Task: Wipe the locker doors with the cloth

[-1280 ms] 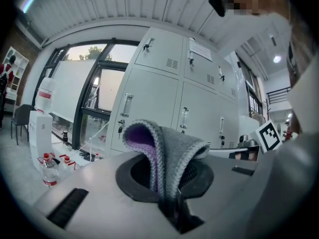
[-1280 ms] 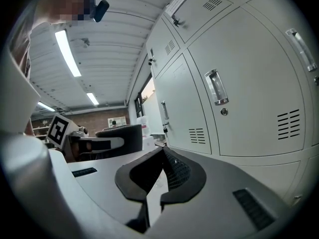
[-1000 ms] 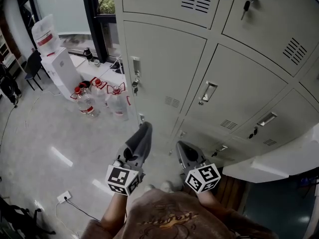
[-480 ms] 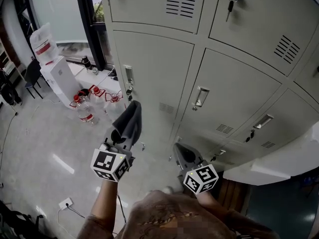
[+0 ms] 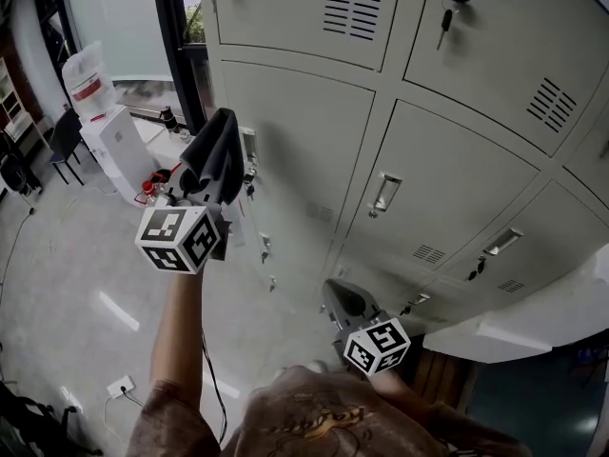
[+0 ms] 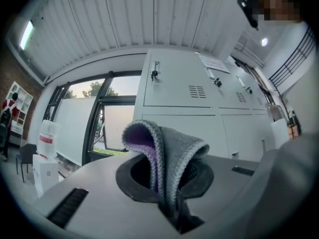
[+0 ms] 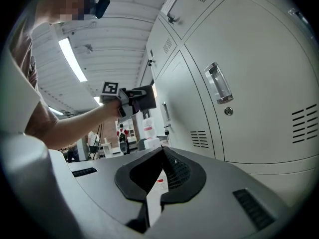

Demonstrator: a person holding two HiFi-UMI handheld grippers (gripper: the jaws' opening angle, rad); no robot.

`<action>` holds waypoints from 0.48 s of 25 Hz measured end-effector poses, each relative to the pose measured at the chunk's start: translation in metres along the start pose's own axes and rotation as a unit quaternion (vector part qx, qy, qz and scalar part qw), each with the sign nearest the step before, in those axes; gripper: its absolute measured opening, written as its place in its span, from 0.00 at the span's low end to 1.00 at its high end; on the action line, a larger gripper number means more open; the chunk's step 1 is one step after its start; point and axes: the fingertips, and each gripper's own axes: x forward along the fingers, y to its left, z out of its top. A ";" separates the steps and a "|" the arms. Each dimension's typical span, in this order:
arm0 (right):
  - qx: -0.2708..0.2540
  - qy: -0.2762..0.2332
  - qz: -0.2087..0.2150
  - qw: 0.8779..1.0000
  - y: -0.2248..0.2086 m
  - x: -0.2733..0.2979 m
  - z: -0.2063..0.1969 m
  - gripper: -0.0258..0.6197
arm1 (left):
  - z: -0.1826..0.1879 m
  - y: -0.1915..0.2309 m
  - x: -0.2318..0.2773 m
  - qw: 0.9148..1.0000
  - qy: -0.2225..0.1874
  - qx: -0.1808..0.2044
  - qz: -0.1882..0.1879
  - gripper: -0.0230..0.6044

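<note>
Risen since before: left gripper (image 5: 203, 196) clenched on cloth (image 5: 215, 150), near door (image 5: 304, 131); right gripper (image 5: 344, 298) low, closed, empty.
Soft, light, limp; probably best pinched mid-fold, free end wiping.

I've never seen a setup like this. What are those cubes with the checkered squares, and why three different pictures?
No robot here: a person holds a two-jaw gripper in each hand; the marked cubes belong to the grippers. One picture comes from a camera on the person's head, looking down; the other two from cameras riding on the grippers. The left gripper is up near the grey locker doors and clamps a folded grey cloth. The right gripper hangs low, jaws together, holding nothing. Underneath is the room's floor.
</note>
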 end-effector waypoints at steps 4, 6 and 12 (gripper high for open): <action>-0.003 0.001 0.003 1.000 0.000 0.001 0.000 0.04 | 0.024 0.023 0.025 1.000 -0.016 0.005 0.016 0.10; -0.003 0.001 0.002 1.000 -0.001 0.001 0.000 0.04 | 0.035 0.033 0.036 0.999 -0.021 0.008 0.025 0.10; -0.001 0.004 0.000 1.000 -0.005 0.002 -0.001 0.04 | 0.050 0.054 0.063 0.999 -0.024 0.000 0.041 0.10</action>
